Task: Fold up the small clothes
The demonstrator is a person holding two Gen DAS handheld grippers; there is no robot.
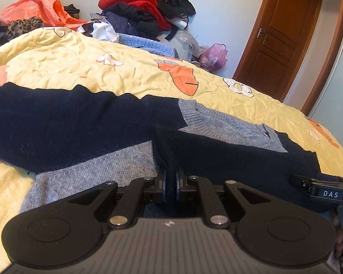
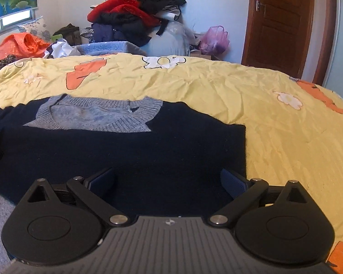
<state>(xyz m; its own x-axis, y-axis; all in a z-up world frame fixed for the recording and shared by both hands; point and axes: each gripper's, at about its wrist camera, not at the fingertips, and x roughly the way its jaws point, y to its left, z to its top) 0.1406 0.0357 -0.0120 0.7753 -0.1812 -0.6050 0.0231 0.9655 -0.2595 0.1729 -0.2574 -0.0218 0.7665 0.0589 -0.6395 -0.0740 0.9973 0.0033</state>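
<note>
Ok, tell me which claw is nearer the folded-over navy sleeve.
Left. The left claw is shut on the folded-over navy sleeve, pinching its edge. The right claw stands open over the sweater's navy side panel, with no fabric between its pads.

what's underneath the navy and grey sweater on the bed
The sweater lies on a yellow quilt printed with carrots and flowers. Whatever is beneath its middle is covered.

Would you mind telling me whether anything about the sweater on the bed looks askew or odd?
Nothing looks damaged. The sweater lies flat on the yellow quilt, except one navy sleeve crosses it at a slant, and the left gripper pinches a raised ridge of navy fabric.
</note>
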